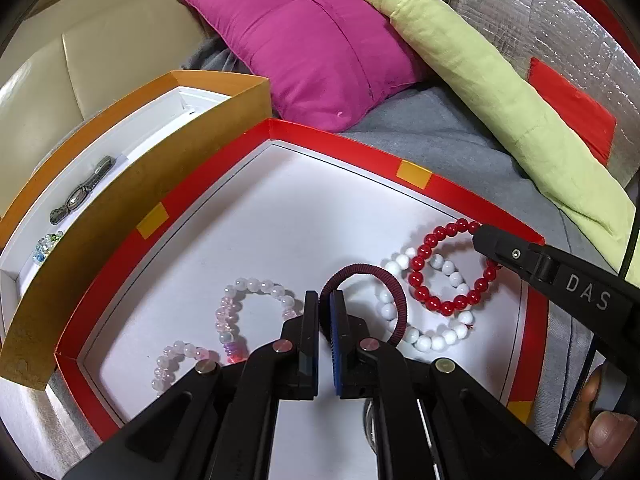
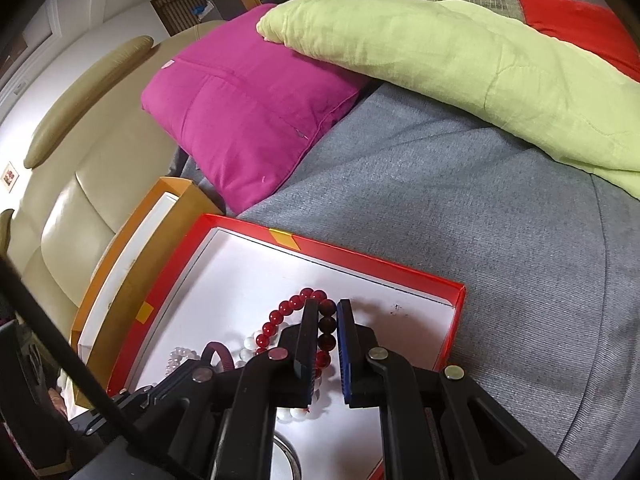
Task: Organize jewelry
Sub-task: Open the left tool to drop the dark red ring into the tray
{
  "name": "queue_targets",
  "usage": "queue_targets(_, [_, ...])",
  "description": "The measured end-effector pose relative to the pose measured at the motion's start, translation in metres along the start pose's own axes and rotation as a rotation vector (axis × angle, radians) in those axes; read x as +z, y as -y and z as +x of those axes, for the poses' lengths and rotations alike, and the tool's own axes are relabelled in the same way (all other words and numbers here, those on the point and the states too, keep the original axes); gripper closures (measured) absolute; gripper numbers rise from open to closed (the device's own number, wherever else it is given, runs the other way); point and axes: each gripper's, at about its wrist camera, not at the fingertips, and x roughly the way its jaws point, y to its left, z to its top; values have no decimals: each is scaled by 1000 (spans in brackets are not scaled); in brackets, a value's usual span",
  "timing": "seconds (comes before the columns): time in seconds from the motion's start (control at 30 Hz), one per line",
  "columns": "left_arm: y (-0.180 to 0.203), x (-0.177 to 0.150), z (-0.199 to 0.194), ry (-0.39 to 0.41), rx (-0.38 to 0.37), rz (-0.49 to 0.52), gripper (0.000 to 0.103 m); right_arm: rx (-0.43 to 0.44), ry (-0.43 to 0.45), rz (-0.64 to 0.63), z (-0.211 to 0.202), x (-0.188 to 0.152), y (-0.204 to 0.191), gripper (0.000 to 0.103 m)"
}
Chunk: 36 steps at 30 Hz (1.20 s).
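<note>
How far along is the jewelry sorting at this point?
Early. Done: a metal watch and small glass-bead piece lie in the orange box. In hand: left gripper pinches the maroon hair tie; right gripper grips the red bracelet. Left: white bracelet and pale pink bracelets in the red tray.

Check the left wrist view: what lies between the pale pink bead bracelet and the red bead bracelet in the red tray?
In the left wrist view, the dark maroon hair tie, pinched by the left gripper, and part of the white bead bracelet.
</note>
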Motion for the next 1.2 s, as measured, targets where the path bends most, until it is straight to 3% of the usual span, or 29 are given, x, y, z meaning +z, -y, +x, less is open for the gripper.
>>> queue_targets(0.4, [-1,2,-2,3,30,-8,97,-16,-11,17,-10,1,0,90])
queue_targets(0.47, [-3,2,-4,10,33,-24,90,-21,-7,12,-14,1,0,89])
queue_targets(0.5, [-5,3,-6,17,36,-36,84,-22,-1,12,-18,0,0,85])
queue_targets(0.57, [-6,4,-11,33,46,-51,55,-22,15,20,-27,-1,3,80])
queue_targets(0.6, [-6,5,-14,49,50,-55,51,-21,24,24,-33,-2,5,76])
queue_targets(0.67, [-1,5,-19,70,56,-41,49,-20,42,33,-45,-7,10,69])
queue_targets(0.73, [7,4,-21,71,59,-17,42,-25,58,35,-57,-12,15,48])
queue_targets(0.83, [14,3,-21,59,65,3,41,-42,86,39,-75,-23,24,33])
queue_targets(1.0, [24,1,-30,84,70,1,40,-76,104,73,-102,-40,47,22])
queue_targets(1.07, [30,-1,-34,95,73,6,32,-99,110,87,-112,-47,59,17])
queue_targets(1.2, [44,-4,-40,118,63,21,31,-149,121,123,-134,-66,90,14])
